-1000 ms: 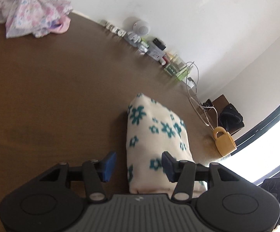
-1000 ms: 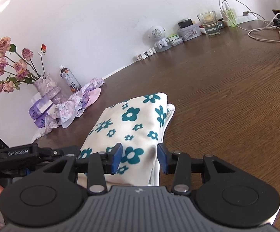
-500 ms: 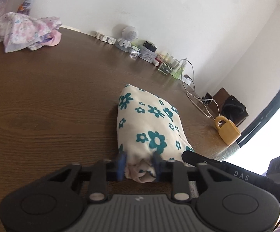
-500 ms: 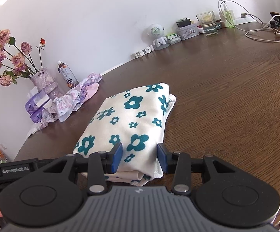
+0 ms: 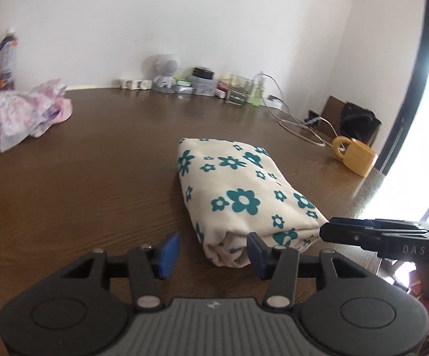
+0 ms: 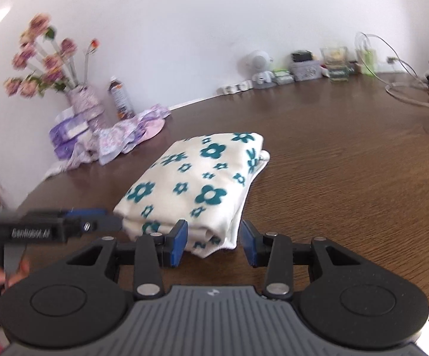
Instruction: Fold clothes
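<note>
Folded floral garment (image 5: 244, 195) just ahead of both spread claws (left (image 5: 213, 250), right (image 6: 214, 241)), ungripped

Home: wooden table (image 5: 95, 178), flower vase (image 6: 81, 98), mug (image 5: 356, 155).

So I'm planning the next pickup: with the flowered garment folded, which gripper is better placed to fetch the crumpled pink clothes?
Probably left. The left gripper is open and the pink clothes lie on its side of the folded garment; the right gripper would have to cross.
</note>
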`<state>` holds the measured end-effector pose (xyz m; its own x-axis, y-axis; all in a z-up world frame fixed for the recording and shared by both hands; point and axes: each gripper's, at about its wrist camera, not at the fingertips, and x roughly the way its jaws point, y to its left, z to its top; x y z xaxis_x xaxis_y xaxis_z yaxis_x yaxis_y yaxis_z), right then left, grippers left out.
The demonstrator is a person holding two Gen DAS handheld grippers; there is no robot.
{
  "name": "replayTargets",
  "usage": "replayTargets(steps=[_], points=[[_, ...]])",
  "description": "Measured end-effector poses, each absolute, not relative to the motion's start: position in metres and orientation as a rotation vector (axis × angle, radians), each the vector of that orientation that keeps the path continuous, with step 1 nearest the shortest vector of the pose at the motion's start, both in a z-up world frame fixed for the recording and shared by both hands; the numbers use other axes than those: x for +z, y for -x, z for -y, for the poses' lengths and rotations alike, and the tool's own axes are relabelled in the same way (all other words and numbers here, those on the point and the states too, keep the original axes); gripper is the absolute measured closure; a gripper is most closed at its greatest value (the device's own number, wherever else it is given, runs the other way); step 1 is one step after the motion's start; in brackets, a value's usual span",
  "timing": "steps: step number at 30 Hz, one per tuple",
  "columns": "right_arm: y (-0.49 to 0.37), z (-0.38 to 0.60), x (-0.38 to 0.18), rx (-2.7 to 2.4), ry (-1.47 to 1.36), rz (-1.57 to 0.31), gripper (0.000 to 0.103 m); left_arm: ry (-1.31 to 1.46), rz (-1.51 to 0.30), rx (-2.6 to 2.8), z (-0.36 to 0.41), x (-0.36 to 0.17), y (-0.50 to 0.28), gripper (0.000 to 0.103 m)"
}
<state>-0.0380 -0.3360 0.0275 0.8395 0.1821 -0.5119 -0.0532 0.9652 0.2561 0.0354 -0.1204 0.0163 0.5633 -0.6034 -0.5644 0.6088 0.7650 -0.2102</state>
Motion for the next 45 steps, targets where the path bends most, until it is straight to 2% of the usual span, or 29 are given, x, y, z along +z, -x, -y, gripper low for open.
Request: replayTargets(steps=[4,5,6,8,9,16,18,21,23,24,25,29,31,32,33,40,41,43,45], points=[[0.031,0.322,0.024,0.076,-0.117,-0.574,0.064,-0.121,-0.646,-0.744,0.135,0.012,-0.039,0.064],[0.027,0.320,0.023,0.068,-0.099,-0.582,0.064,-0.145,-0.641,-0.749,0.138,0.011,-0.039,0.069],[0.023,0.317,0.022,0.062,-0.081,-0.589,0.067,-0.166,-0.632,-0.756,0.141,0.010,-0.039,0.078],[0.017,0.312,0.019,0.055,-0.053,-0.594,0.076,-0.212,-0.598,-0.760,0.146,0.010,-0.036,0.085],[0.016,0.310,0.018,0.062,-0.050,-0.592,0.087,-0.247,-0.575,-0.752,0.148,0.009,-0.032,0.090],[0.017,0.306,0.016,0.035,-0.049,-0.596,0.092,-0.299,-0.523,-0.713,0.154,0.008,-0.014,0.090],[0.020,0.304,0.018,0.034,-0.033,-0.587,0.092,-0.287,-0.522,-0.702,0.152,0.009,-0.012,0.081],[0.026,0.306,0.021,0.035,-0.022,-0.575,0.092,-0.268,-0.522,-0.686,0.151,0.009,-0.009,0.080],[0.029,0.307,0.023,0.037,-0.015,-0.567,0.092,-0.248,-0.524,-0.696,0.149,0.010,-0.011,0.084],[0.028,0.307,0.023,0.039,-0.010,-0.562,0.092,-0.238,-0.525,-0.701,0.149,0.011,-0.012,0.093],[0.027,0.305,0.022,0.040,-0.002,-0.558,0.097,-0.229,-0.526,-0.706,0.148,0.011,-0.013,0.095],[0.026,0.291,0.019,0.039,0.075,-0.547,0.100,-0.171,-0.535,-0.699,0.143,0.012,-0.015,0.098],[0.027,0.289,0.019,0.039,0.083,-0.545,0.099,-0.139,-0.540,-0.692,0.139,0.012,-0.015,0.094],[0.028,0.289,0.020,0.037,0.081,-0.545,0.099,-0.124,-0.543,-0.688,0.138,0.012,-0.015,0.087],[0.029,0.293,0.021,0.041,0.065,-0.545,0.097,-0.109,-0.545,-0.684,0.136,0.012,-0.015,0.084],[0.033,0.304,0.023,0.045,-0.005,-0.536,0.094,-0.093,-0.547,-0.651,0.130,0.012,-0.015,0.083],[0.032,0.302,0.022,0.044,0.001,-0.539,0.094,-0.075,-0.554,-0.651,0.129,0.012,-0.016,0.084],[0.030,0.297,0.019,0.044,0.011,-0.539,0.093,-0.038,-0.567,-0.651,0.127,0.011,-0.017,0.098],[0.029,0.290,0.017,0.038,0.040,-0.533,0.097,-0.001,-0.580,-0.651,0.124,0.010,-0.019,0.099]])
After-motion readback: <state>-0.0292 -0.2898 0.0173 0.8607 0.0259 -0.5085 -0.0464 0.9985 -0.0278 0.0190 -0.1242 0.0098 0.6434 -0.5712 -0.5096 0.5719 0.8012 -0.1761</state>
